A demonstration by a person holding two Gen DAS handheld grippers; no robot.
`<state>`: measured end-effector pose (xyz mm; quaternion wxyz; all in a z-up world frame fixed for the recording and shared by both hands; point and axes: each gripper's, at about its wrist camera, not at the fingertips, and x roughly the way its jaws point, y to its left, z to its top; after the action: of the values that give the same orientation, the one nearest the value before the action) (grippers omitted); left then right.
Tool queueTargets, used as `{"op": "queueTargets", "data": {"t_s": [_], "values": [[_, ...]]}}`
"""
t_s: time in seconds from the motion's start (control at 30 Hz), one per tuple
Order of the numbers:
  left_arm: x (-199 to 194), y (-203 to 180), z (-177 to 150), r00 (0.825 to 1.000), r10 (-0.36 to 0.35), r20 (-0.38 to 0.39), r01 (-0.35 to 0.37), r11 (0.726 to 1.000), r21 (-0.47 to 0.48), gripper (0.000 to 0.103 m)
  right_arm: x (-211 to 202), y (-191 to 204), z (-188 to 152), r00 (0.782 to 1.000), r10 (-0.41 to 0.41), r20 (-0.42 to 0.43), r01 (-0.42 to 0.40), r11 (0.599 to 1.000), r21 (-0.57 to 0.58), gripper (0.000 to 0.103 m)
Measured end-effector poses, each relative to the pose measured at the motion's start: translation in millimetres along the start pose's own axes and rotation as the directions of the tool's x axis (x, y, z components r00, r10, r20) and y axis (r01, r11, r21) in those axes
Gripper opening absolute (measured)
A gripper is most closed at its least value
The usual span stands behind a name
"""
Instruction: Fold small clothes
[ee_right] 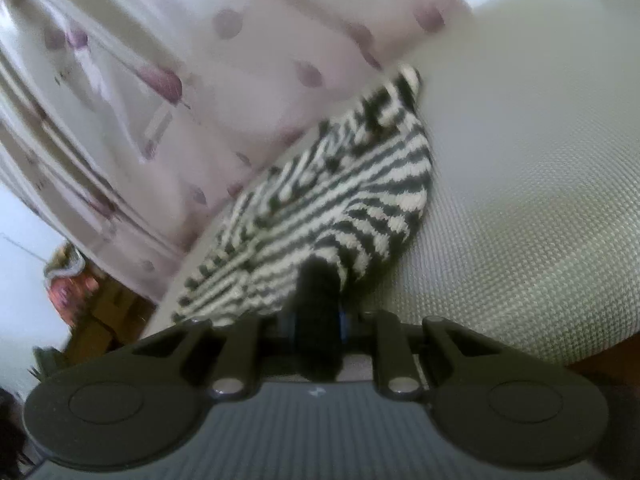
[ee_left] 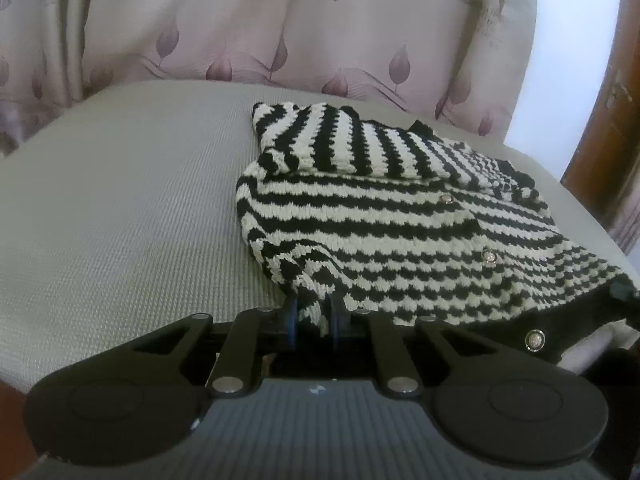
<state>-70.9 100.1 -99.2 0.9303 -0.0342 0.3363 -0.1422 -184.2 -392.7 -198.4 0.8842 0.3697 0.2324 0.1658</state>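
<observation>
Striped knit cardigan (ee_left: 384, 216) lies right of centre on the grey desk (ee_left: 120, 200); left gripper (ee_left: 314, 316) and right gripper (ee_right: 318, 320) each pinch its hem. Lift both evenly, keeping the edge taut.

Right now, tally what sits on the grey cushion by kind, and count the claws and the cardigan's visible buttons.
Striped knit cardigan: 1
Round metal buttons showing in the left wrist view: 3
Claws, left claw and right claw, each shut on the cardigan's hem: 2
Total: 6
</observation>
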Motion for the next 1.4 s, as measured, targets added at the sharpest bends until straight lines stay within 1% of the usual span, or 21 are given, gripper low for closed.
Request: {"op": "queueTargets", "data": {"t_s": [0.23,0.4,0.73,0.9,1.1,1.17,1.2,1.23,1.4], "values": [[-5,-11,11,0.999,0.021,0.036,-0.022,0.999,0.026,0.016,0,8,10,0.998,0.051,0.03,-0.051,0.999,0.008,0.018],[-6,-16,19,0.998,0.024,0.059,-0.026,0.999,0.032,0.016,0,9,17,0.996,0.075,0.049,-0.077,0.997,0.022,0.018],[0,-23,42,0.995,0.028,0.1,-0.03,0.999,0.017,0.016,6,11,40,0.989,0.118,0.086,-0.122,0.992,0.039,0.018],[6,-22,58,0.991,0.035,0.128,-0.033,0.999,-0.012,0.016,15,13,60,0.987,0.125,0.106,-0.129,0.991,0.034,0.018],[16,-8,77,0.988,0.044,0.151,-0.029,0.995,-0.098,0.016,24,13,80,0.983,0.123,0.133,-0.129,0.991,0.039,0.018],[18,-6,81,0.986,0.053,0.159,-0.035,0.993,-0.113,0.014,26,13,85,0.982,0.124,0.141,-0.131,0.991,0.037,0.018],[19,-5,83,0.985,0.055,0.161,-0.036,0.992,-0.119,0.009,26,13,87,0.981,0.125,0.145,-0.131,0.991,0.037,0.018],[19,-4,85,0.984,0.061,0.165,-0.041,0.991,-0.126,0.006,27,13,89,0.981,0.125,0.148,-0.132,0.991,0.036,0.018],[26,3,96,0.982,0.075,0.172,-0.047,0.986,-0.158,0.006,37,10,100,0.98,0.125,0.152,-0.134,0.99,0.045,0.018]]}}
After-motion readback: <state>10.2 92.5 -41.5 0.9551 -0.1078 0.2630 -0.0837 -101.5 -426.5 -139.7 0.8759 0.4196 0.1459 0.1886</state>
